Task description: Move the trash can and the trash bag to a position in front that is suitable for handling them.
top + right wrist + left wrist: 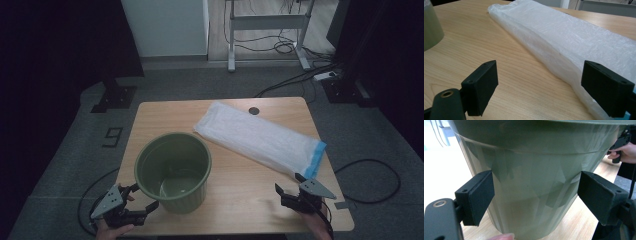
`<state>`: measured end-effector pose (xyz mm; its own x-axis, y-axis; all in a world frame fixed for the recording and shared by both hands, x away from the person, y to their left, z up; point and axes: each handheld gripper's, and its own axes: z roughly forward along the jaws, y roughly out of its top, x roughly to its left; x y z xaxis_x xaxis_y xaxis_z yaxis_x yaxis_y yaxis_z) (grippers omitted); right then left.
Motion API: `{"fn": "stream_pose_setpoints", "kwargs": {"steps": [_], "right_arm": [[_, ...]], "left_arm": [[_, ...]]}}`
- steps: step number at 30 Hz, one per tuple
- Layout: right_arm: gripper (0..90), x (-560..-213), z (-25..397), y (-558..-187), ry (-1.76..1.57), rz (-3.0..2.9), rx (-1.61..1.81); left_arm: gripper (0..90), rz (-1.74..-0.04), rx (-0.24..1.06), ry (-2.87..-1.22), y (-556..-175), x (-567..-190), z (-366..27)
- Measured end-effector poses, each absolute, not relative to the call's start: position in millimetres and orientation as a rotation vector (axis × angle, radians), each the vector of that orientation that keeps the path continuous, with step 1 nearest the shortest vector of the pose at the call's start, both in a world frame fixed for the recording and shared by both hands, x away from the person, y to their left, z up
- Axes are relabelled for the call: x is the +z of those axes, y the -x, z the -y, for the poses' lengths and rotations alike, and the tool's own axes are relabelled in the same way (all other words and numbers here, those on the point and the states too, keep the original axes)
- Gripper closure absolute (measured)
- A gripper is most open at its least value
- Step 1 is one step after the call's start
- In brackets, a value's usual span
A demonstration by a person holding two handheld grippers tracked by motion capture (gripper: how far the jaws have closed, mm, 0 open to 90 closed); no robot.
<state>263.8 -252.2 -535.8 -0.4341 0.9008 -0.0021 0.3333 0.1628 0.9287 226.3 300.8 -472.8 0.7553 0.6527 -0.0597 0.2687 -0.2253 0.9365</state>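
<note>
A green plastic bin (173,170) stands upright and empty on the wooden table (240,195), toward the near left. A folded white plastic bag (260,137) with a blue end lies diagonally across the table's right half. My left gripper (141,196) is open at the near left corner, its jaws spread on either side of the bin's lower wall (534,192) without touching it. My right gripper (289,184) is open near the front right edge, just short of the bag's blue end; the bag (574,40) stretches away ahead of it.
A small dark round disc (254,110) sits near the table's far edge. Beyond the table are a desk frame (267,30) and cables on grey carpet. Bare wood lies between bin and bag.
</note>
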Motion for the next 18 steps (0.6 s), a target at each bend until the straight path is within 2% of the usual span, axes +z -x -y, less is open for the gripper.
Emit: {"fn": "stream_pose_setpoints", "kwargs": {"steps": [18], "right_arm": [[14.0,-538.1,246.9,-262.6,-1.136,-1.904,1.238]], "left_arm": [[14.9,-0.651,0.419,-1.911,-266.1,-467.4,-233.5]]}}
